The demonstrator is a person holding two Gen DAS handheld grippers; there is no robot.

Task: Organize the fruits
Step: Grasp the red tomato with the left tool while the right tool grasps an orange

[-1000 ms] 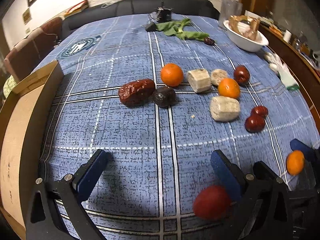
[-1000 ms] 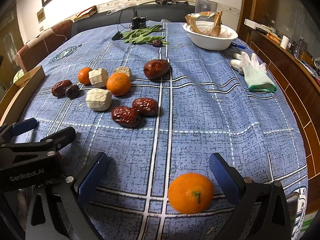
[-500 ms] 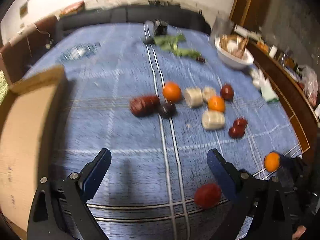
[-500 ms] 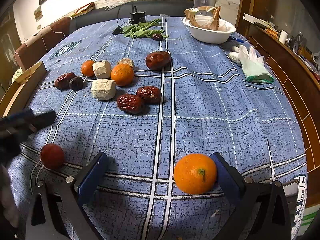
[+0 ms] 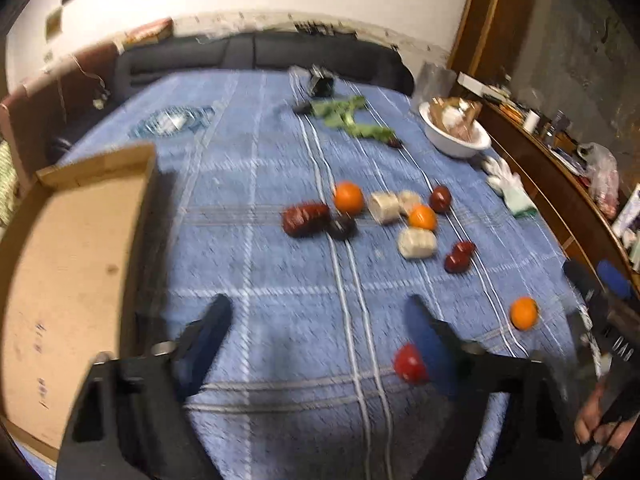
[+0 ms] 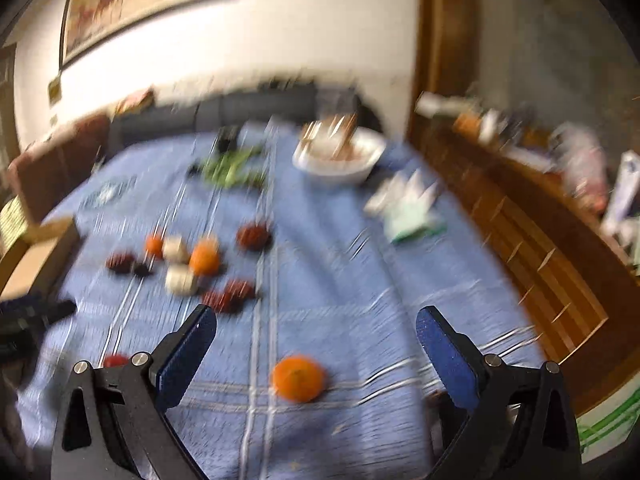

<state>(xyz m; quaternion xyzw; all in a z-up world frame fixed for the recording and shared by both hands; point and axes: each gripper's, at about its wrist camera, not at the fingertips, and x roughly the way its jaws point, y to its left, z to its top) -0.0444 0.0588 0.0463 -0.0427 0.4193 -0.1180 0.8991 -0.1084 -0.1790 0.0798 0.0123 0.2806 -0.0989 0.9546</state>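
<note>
Orange fruits point(image 5: 348, 197) number three, pale blocks point(image 5: 417, 243) three; left gripper point(image 5: 320, 320) and right gripper point(image 6: 316, 330) jaws spread, empty.

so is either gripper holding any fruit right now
No. The left gripper and the right gripper are both open with nothing between the jaws; the orange and the red fruit lie on the cloth.

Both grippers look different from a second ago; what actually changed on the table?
Both grippers pulled up and back from the table: the left gripper away from the red fruit, the right gripper from the near orange. Both jaws stayed open, and nothing was picked up. The fruits kept their places on the blue cloth, beside the cardboard box.
</note>
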